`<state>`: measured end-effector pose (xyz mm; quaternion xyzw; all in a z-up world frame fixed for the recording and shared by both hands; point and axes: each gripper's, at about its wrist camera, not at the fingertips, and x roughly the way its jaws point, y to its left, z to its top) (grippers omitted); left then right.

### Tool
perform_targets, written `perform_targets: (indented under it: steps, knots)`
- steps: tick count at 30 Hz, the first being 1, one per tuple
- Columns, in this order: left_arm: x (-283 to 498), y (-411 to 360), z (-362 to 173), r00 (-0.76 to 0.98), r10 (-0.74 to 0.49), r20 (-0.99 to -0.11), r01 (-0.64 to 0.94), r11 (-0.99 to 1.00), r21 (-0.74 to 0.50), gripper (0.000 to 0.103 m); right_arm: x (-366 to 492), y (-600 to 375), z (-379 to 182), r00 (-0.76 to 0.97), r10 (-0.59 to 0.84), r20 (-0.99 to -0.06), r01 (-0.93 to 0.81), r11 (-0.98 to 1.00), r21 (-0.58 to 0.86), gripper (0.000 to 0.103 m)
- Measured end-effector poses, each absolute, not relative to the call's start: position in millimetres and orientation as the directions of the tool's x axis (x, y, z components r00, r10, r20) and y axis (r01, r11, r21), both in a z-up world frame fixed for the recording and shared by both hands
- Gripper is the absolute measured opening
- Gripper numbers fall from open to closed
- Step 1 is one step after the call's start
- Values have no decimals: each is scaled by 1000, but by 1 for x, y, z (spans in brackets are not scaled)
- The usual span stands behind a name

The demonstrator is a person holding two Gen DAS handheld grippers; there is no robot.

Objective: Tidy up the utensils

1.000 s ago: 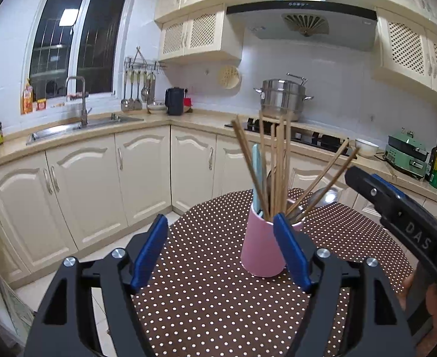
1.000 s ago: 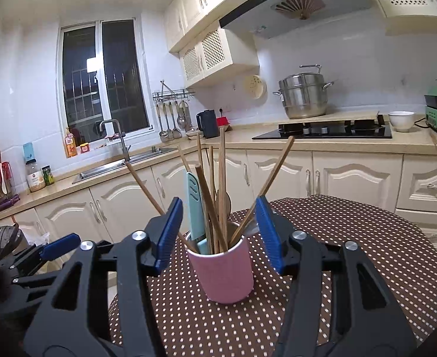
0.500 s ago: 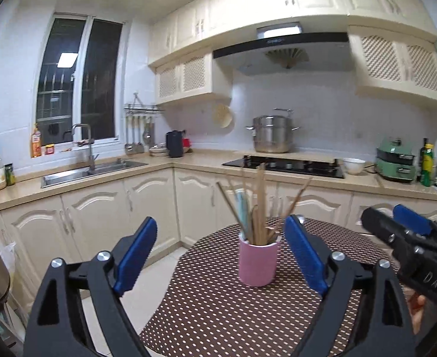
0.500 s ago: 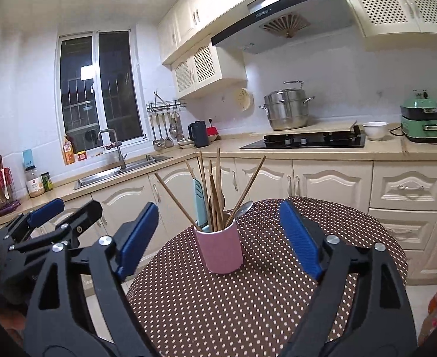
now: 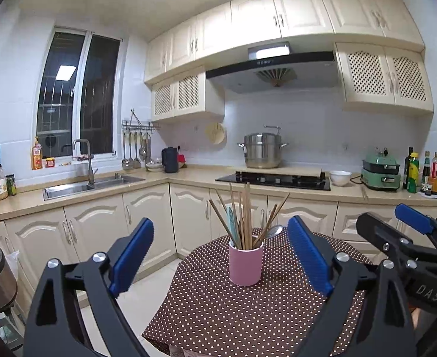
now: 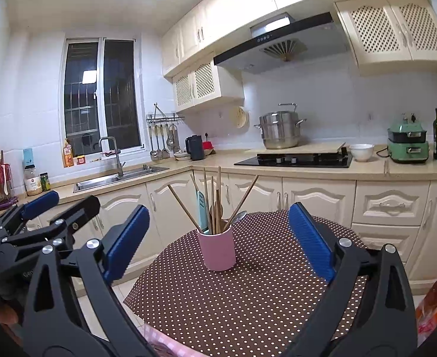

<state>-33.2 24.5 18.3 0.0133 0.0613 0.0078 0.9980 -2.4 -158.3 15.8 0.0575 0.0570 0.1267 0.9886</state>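
Both grippers, left gripper and right gripper, were opening, empty, pink cup well ahead on the surface; I'd back off level, without snagging chopsticks.

Both tongs pulled back from pink cup since a second ago; cup now well ahead, clear of blue pads. Left tongs and right tongs wider than before, jaws opening, nothing gripped. Views raised: more polka-dot tablecloth and upper cabinets visible. Right tongs show further off in left view.
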Motion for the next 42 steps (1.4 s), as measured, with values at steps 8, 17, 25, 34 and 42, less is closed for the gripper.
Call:
perform_targets:
  steps: [8,17,25,34,42]
  knots:
    - [-54,20,24,995,15,-100,-13,1000,26,91,-30,-154,23,975,219,-46,-216,974,62,95]
    - [-60,15,25,997,24,-71,-21,999,36,91,-43,-151,24,988,156,-12,-157,988,-15,95]
    - [-56,14,25,999,25,-48,-23,999,40,91,-37,-150,23,989,148,-20,-148,989,-18,95]
    - [-40,15,20,998,14,-58,-12,999,29,91,-24,-149,19,988,151,-41,-151,988,-8,96]
    - [-21,15,14,997,10,-78,-7,1000,30,91,-7,-148,14,985,154,-72,-155,988,-10,96]
